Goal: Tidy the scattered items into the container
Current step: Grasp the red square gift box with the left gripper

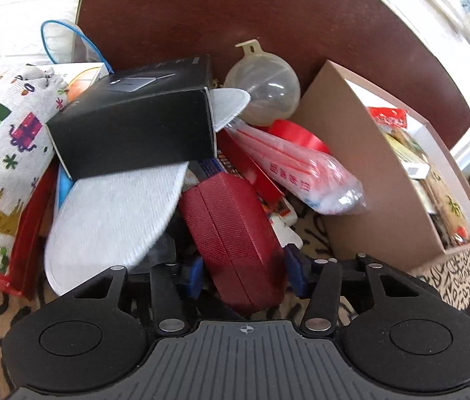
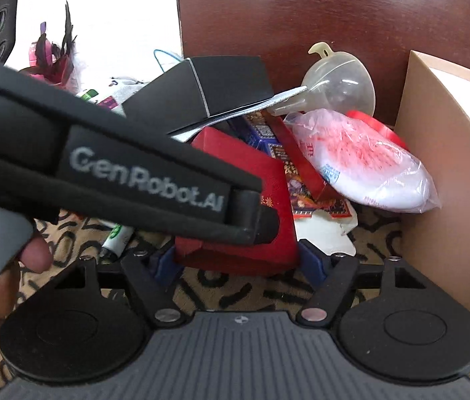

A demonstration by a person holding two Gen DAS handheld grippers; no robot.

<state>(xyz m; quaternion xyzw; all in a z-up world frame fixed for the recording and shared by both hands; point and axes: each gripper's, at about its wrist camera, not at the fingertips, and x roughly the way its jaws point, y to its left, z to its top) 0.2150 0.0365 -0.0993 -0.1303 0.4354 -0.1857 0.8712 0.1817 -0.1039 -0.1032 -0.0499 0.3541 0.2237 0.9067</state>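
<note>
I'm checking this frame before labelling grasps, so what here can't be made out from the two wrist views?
- Left gripper contact on the dark red case: the case hides the pad faces in the left wrist view; in the right wrist view, the gripper's own body covers it.
- Right gripper contact: the same body blocks that view.
- Cardboard box contents: cut off and blurred, both views.
- Items under the black box: covered.

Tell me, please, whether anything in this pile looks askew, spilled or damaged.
The black box perches tilted on top of the pile, one corner overhanging a grey round pad, so it looks unstable. The clear funnel lies on its side beside it. I see nothing spilled or broken.
</note>
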